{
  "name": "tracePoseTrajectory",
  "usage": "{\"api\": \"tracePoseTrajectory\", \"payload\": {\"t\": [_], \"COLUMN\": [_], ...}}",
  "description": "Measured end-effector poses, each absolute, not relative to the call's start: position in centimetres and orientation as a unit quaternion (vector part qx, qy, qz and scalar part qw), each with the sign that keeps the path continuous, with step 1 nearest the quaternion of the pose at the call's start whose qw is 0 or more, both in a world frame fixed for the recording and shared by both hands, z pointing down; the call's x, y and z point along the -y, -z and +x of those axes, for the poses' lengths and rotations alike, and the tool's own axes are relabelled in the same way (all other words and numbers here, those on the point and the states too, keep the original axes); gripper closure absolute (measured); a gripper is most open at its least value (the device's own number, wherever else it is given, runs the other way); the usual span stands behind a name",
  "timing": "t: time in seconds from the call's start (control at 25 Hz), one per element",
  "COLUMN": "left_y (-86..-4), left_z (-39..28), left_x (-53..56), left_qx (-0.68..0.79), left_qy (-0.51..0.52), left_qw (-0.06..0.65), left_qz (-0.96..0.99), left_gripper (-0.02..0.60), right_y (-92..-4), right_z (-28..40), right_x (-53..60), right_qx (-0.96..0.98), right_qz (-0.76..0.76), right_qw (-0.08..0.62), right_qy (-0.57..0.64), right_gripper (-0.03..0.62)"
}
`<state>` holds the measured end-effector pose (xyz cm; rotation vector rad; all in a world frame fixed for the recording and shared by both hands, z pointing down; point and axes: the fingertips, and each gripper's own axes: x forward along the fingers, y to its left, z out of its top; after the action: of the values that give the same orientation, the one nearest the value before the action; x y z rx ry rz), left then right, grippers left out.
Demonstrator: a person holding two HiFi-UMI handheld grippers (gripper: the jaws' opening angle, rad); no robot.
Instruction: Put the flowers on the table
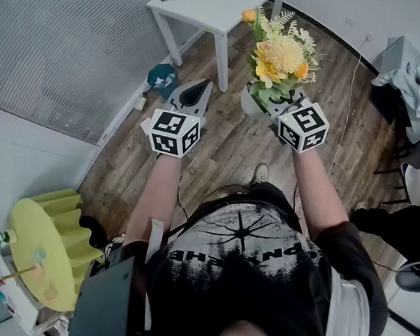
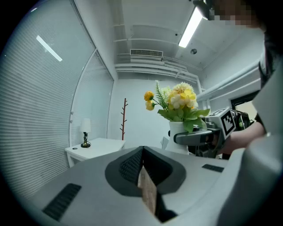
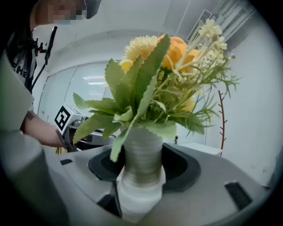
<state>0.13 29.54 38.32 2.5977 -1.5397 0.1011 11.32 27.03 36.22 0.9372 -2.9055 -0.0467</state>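
Note:
A bunch of yellow and orange flowers (image 1: 281, 60) with green leaves stands in a ribbed white vase (image 3: 141, 163). My right gripper (image 3: 141, 176) is shut on the vase's body and holds it upright in the air above the wooden floor; in the head view this gripper (image 1: 266, 102) is right of centre. The left gripper (image 1: 195, 92) hovers to its left, shut with nothing in it, its jaws meeting in a line (image 2: 142, 152). A white table (image 1: 211, 5) stands ahead, beyond both grippers. From the left gripper view the flowers (image 2: 177, 99) show to the right.
A small lamp (image 2: 85, 132) stands on the table (image 2: 99, 145). A teal object (image 1: 162, 78) lies on the floor by a table leg. A yellow-green ruffled thing (image 1: 48, 240) is at lower left. A chair with clothes (image 1: 417, 87) and a floor cable (image 1: 347, 103) are on the right.

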Motion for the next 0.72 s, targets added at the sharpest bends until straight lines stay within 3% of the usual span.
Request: {"api": "tracePoseTrajectory", "payload": {"t": [0.72], "left_y": [-38.51], "left_z": [-0.07], "left_x": [-28.97], "left_qx": [0.504], "left_qy": [-0.029], "left_qw": [0.063], "left_qz": [0.861], "left_gripper": [0.569], "right_y": [-37.29], "right_z": [11.05], "right_x": [-26.63], "right_qx": [0.949], "right_qz": [0.311], "right_qw": [0.043], "right_qy": [-0.004], "right_gripper": [0.344]}}
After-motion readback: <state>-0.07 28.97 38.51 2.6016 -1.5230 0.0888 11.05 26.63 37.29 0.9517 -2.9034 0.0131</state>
